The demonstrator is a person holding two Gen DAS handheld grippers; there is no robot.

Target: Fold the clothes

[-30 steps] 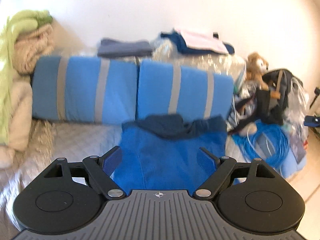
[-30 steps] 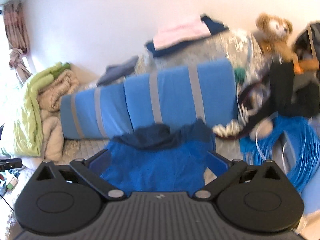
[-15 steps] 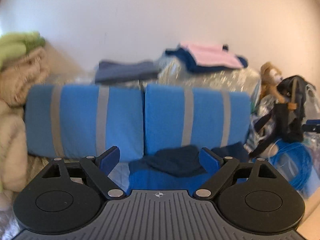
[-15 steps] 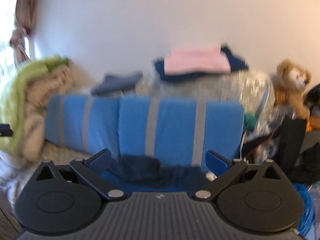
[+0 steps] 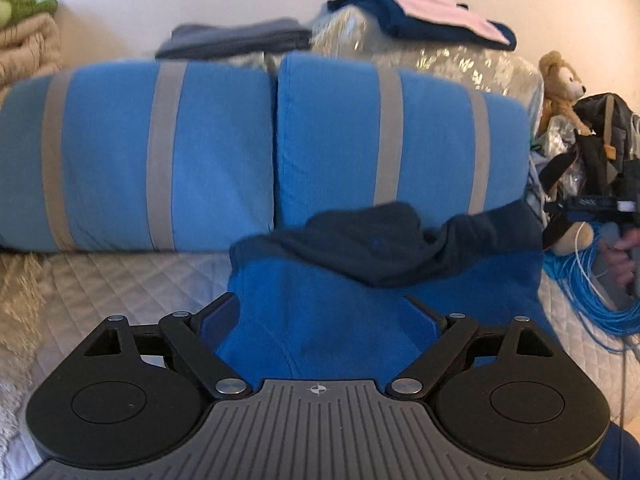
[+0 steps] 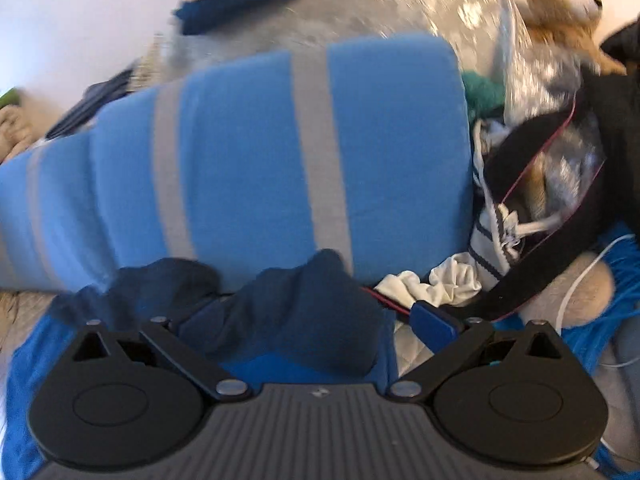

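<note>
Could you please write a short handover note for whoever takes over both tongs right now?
Left tongs: open, empty, over the blue garment.
Right tongs: open, empty, at the garment's dark collar end.
Garment: flat on the quilt before the striped cushions, dark part crumpled.
Done: nothing gripped; folded clothes stacked behind the cushions.
Left: grip and fold.

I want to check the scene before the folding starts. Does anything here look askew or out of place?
Yes. The blue garment lies flat on the bed, but its dark navy top part is bunched up and crumpled against the striped cushion. Also, a blue cable lies in a loose tangle beside it.
</note>
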